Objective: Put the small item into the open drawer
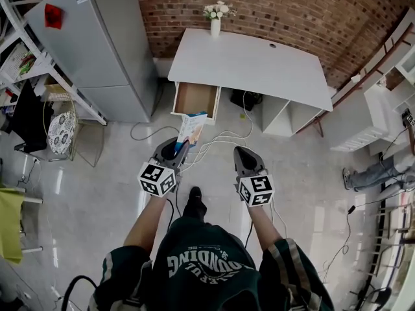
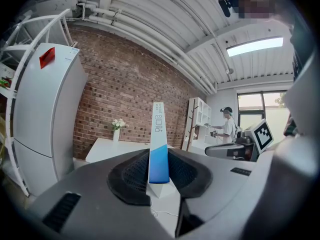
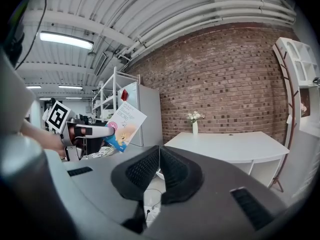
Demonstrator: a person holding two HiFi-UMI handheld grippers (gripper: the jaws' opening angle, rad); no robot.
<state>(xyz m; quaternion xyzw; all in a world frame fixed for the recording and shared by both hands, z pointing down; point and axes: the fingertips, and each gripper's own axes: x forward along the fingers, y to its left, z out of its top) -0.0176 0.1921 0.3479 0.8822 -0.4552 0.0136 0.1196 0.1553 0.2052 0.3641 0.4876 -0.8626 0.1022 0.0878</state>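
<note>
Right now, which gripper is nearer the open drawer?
Left. The left gripper, jaws shut on a box, sits straight in front of the open drawer; the right gripper, empty, is off to its right, farther away.

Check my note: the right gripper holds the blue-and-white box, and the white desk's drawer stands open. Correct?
Wrong gripper. The left gripper holds the blue-and-white box, its jaws shut on it in the left gripper view; the right gripper is shut on nothing. The drawer does stand open.
</note>
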